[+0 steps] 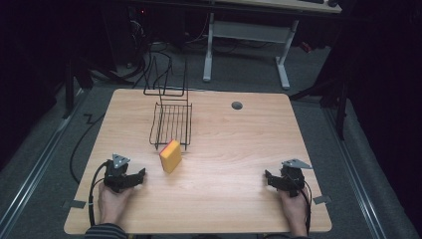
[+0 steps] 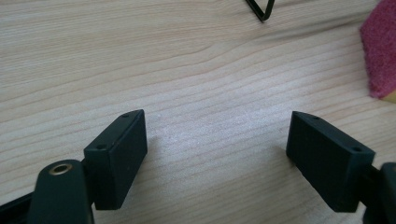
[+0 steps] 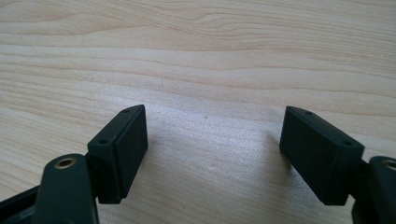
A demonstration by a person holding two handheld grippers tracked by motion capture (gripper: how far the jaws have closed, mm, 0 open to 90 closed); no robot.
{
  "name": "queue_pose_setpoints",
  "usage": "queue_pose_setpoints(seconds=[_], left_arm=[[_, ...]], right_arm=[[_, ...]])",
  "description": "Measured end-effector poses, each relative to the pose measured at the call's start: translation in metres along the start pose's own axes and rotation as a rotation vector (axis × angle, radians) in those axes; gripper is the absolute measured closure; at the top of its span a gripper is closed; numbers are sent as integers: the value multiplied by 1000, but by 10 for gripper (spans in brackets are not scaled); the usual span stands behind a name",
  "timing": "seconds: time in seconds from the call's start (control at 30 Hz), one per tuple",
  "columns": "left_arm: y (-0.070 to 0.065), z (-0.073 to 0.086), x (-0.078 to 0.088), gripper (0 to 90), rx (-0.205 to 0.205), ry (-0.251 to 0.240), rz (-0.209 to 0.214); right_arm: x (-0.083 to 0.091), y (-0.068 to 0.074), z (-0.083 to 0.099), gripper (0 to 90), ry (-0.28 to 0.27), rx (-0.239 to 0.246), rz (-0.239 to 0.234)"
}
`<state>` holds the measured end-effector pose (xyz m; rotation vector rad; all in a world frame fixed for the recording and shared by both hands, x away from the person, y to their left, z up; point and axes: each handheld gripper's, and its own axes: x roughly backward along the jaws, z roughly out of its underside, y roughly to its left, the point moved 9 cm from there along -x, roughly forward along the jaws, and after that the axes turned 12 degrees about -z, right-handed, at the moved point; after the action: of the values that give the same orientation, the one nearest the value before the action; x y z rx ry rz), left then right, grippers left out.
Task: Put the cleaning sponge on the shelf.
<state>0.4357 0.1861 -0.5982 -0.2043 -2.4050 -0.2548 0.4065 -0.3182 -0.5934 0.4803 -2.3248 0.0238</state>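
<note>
A yellow sponge (image 1: pixel 170 156) with a pink scouring side lies on the wooden table (image 1: pixel 234 149), just in front of a black wire rack (image 1: pixel 171 122). My left gripper (image 1: pixel 137 175) rests near the table's front left, to the left of the sponge, jaws wide apart over bare wood. In the left gripper view (image 2: pixel 217 123) the sponge's pink side (image 2: pixel 380 51) shows at the right edge and a rack foot (image 2: pixel 261 10) at the top. My right gripper (image 1: pixel 271 178) sits at the front right, open, and in its own view (image 3: pixel 212 121) nothing lies between the jaws.
A round grey cable hole (image 1: pixel 237 105) sits in the table's far right part. Cables trail from both grippers off the front edge. Behind the table stand a white desk frame (image 1: pixel 249 35) and loose cables on the floor.
</note>
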Motion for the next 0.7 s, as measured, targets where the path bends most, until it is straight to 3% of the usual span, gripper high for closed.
queue_pose_setpoints(seconds=[0.7], left_arm=[[0,-5,12,216,-4,-17,31]], right_arm=[[0,0,0,236,0,-3,0]])
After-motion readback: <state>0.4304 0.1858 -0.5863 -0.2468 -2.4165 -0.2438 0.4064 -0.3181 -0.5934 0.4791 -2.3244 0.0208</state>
